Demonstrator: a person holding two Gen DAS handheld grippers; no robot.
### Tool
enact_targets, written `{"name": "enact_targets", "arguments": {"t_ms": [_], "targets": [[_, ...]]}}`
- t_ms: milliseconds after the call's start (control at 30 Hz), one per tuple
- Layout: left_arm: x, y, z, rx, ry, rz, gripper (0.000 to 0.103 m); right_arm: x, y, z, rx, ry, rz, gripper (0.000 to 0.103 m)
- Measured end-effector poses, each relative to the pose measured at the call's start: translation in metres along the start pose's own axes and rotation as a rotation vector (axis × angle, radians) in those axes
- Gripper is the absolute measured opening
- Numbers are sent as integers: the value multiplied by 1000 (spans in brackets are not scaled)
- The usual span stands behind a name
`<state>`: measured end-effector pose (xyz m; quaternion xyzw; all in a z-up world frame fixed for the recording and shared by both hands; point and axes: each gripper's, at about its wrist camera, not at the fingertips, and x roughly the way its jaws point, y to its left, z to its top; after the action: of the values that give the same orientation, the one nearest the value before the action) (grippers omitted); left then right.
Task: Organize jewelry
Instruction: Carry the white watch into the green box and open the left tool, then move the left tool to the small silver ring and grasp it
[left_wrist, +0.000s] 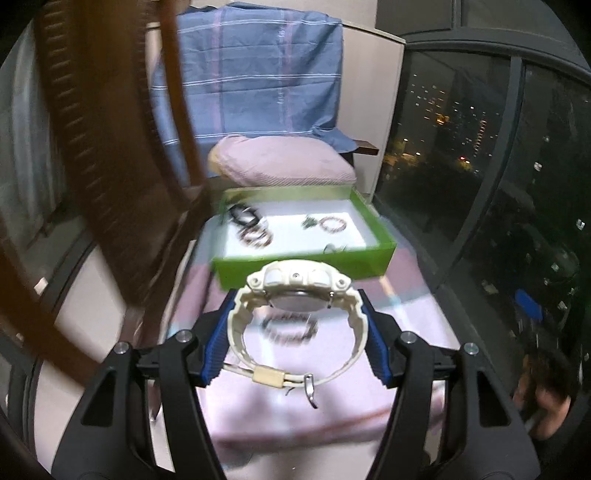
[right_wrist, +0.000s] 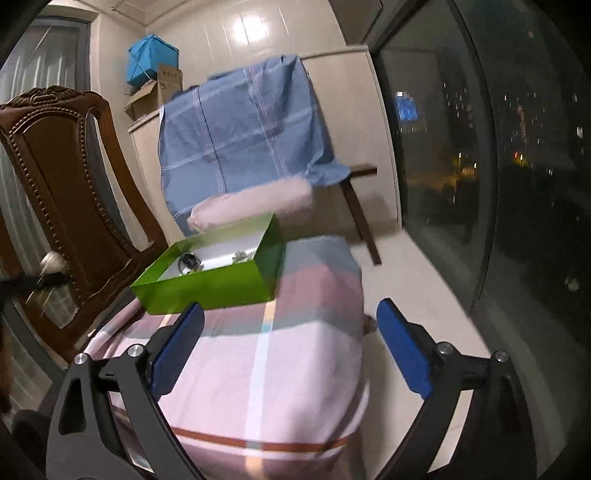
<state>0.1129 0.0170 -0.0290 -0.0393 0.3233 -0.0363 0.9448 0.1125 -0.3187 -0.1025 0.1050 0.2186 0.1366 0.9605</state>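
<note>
One item in hand: my left gripper (left_wrist: 297, 328) is clamped across the strap loop of the white watch (left_wrist: 295, 295), pads on both sides, held above the cloth-covered table (left_wrist: 332, 406) just short of the green box (left_wrist: 306, 264). Right gripper (right_wrist: 290, 345) is wide open, holding nothing. Box sits at the table's far edge. I'd carry forward over the near wall, lower onto the bare white floor between the bracelets (left_wrist: 255, 236), then open. A beaded bracelet (left_wrist: 290, 328) on the cloth is probably next.

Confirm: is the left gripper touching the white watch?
Touching. In the left wrist view, the left gripper has both blue jaws pressed against the strap of the white watch, holding it above the cloth.
</note>
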Motion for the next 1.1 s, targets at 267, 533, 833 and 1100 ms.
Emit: {"name": "enact_targets", "arguments": {"t_ms": [267, 533, 833, 1100], "targets": [[116, -19, 91, 34, 86, -8, 62, 15, -8, -5, 47, 68, 23, 93], [139, -5, 110, -23, 128, 22, 76, 20, -26, -3, 148, 93, 23, 93], [-20, 27, 3, -90, -96, 43, 91, 18, -11, -5, 79, 62, 39, 93], [-32, 17, -105, -138, -7, 115, 90, 19, 13, -8, 10, 66, 61, 93]]}}
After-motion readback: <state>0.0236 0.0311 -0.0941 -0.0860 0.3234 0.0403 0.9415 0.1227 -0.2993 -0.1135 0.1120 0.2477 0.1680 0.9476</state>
